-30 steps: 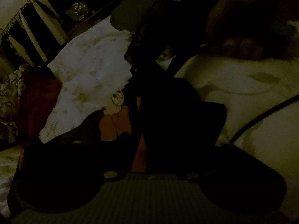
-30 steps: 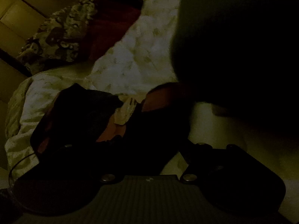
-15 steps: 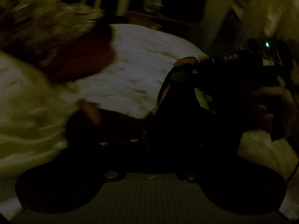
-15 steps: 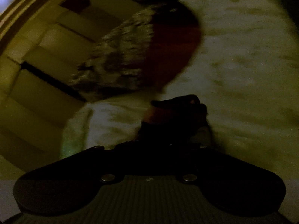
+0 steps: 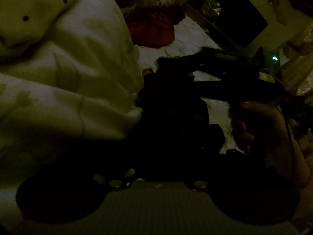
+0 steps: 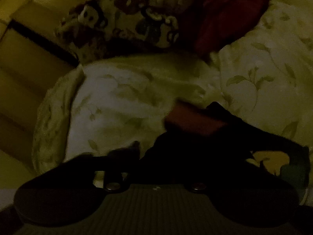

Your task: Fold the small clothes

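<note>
Counting one dark garment; two pillows; one bedspread

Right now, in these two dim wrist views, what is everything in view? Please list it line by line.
Leaf-print bedspread: one, pale cream, covers the bed under everything.
Patterned floral cushion: one, cream and brown, at the far end of the bed.
Plain red cushion: one, dark red, touching the floral cushion.
Small dark garment with reddish patch: one, black, bunched on the bedspread in front of the grippers.
Wall panels: several, yellowish, beyond the bed.
Dark shelf opening: one, black, behind the bed.
Right gripper: one, black, at the garment; grip unclear.
Hand: one, holding the right gripper.
Left gripper: too dark to make out.
</note>
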### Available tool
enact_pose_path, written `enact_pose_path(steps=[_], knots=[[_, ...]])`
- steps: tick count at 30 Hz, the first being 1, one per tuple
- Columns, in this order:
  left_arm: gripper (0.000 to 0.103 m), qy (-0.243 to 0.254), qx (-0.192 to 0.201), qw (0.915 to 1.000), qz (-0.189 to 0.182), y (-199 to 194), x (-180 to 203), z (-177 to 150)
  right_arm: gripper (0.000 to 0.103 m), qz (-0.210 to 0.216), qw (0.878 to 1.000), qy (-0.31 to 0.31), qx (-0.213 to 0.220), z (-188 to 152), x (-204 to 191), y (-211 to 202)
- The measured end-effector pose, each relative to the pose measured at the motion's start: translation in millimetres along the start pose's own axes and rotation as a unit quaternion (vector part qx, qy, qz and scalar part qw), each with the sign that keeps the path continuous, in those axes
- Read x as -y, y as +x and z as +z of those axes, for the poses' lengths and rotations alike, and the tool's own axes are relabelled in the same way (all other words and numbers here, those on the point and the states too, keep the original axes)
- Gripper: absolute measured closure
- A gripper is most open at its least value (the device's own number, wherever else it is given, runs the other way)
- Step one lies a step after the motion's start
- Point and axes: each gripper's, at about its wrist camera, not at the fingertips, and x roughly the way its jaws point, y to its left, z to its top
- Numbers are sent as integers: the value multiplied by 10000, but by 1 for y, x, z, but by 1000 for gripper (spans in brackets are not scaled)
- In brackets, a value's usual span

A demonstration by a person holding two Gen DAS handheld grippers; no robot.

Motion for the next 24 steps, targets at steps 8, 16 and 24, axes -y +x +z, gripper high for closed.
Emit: enact_pose_path(steps=[8,16,24], knots=[[16,441,83,9989,131,-33,11,-8,0,-186,9842,-1033,1426,-9,30,-143],[12,860,835,9900,742,-118,28,-12,0,-523,9885,1190,780,-88,168,-165],[0,1406,1958,9566,1636,-216,64,-11,73,141,9870,1429,721,-108,175,-143]])
